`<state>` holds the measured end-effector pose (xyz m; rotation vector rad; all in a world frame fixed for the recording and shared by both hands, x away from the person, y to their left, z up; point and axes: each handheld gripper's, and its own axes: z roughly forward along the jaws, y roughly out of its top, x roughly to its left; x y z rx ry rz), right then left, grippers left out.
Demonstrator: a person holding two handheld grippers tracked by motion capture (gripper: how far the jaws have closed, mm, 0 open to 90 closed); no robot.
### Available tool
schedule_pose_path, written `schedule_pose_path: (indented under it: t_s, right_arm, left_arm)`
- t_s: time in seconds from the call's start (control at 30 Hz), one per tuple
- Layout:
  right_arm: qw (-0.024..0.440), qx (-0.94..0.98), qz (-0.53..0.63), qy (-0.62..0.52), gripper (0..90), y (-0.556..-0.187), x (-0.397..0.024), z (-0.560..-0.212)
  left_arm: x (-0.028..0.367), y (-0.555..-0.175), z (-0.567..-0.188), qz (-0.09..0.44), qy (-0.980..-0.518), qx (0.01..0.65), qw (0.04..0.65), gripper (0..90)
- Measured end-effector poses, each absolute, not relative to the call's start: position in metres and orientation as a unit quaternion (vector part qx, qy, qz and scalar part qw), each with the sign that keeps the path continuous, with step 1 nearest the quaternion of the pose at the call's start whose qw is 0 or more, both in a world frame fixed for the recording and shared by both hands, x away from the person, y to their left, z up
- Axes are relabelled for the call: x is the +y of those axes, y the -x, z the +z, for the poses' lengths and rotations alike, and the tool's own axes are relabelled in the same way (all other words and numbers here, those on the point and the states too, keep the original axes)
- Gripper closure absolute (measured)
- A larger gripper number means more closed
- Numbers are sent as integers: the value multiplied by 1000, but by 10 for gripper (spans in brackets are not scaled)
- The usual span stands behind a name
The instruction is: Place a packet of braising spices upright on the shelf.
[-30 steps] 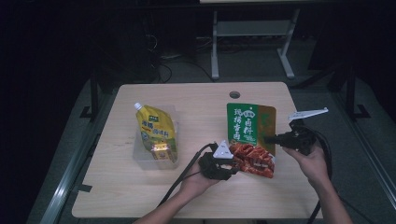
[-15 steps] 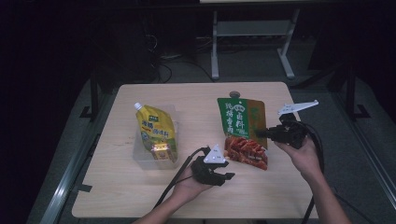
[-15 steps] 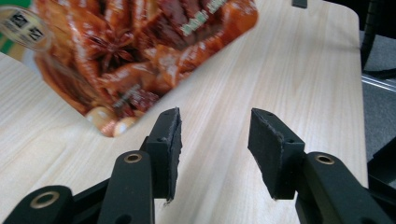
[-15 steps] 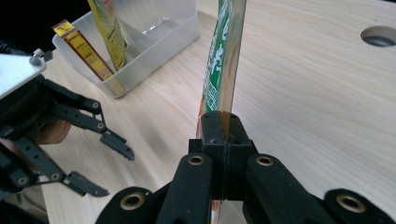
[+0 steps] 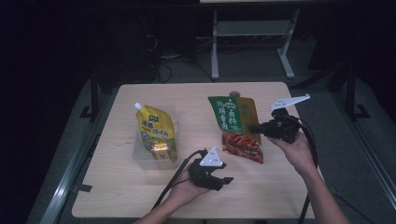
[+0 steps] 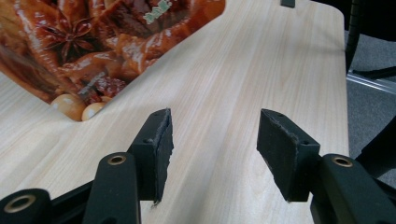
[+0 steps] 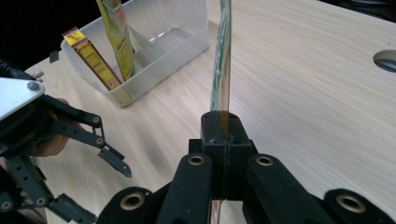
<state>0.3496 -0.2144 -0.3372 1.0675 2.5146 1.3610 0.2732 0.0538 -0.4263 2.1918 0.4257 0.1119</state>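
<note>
Between right gripper (image 7: 223,135) jaws, pinched tight: edge of green-and-red sauce pouch (image 5: 238,128), held upright off table (image 5: 140,196) at right of centre

Left gripper (image 5: 223,181) low over front of table, clear of pouch, jaws have just been opening, nothing between them

Clear bin (image 5: 142,156) at left, yellow pouch (image 5: 156,130) standing in it

Step judged: carrying pouch single-handed toward bin

Next move calls for swing left over bin, keeping pouch upright, lowering it beside yellow pouch before release
</note>
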Motion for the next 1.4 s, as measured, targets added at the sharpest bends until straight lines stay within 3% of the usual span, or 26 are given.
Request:
schedule_pose_path:
  t_s: [0.97,1.4]
  right_arm:
    - [51,828,464,-312,900,-365,-189,-319]
    - [45,834,471,-285,900,-379,-159,-306]
  left_arm:
    - [78,-265,-431,37,-878,167,447,392]
    - [81,-262,-431,29,-871,161,463,366]
